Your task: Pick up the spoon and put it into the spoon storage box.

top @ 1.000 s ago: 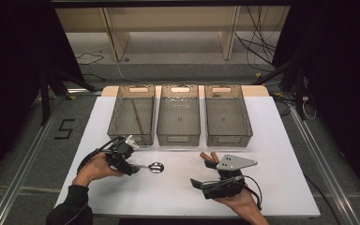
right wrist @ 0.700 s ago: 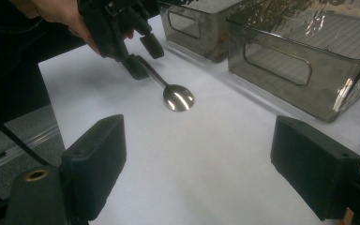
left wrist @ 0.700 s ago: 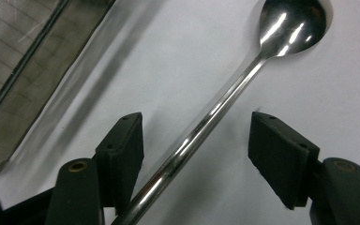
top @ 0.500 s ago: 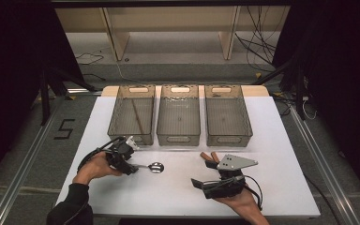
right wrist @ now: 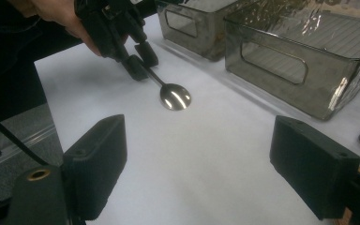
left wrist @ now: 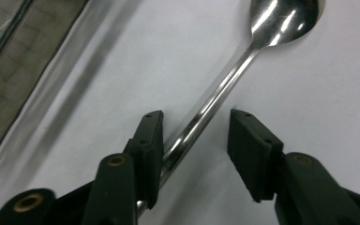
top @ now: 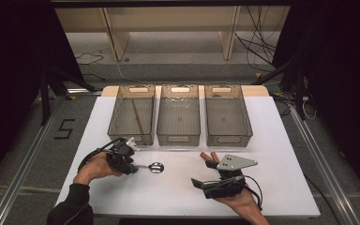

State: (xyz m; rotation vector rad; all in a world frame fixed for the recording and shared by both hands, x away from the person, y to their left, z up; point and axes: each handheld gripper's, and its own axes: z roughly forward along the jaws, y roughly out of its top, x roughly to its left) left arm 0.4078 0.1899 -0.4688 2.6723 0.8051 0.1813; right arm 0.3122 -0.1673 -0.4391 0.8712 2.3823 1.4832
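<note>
A metal spoon lies on the white table, bowl to the right. My left gripper is low over its handle. In the left gripper view the spoon runs between the pads of my left gripper. The jaws have just been closing; one pad sits against the handle and the other is still a gap away. My right gripper rests at the front right, wide open and holding nothing. The right gripper view looks past my right gripper at the spoon and the left gripper.
Three clear grey bins stand side by side behind the spoon: left, middle, right. A thin brown stick lies in the left bin. Bare white tabletop lies to the right.
The left gripper's jaws look narrower around the spoon handle. Both hands and the spoon have stayed where they were.
</note>
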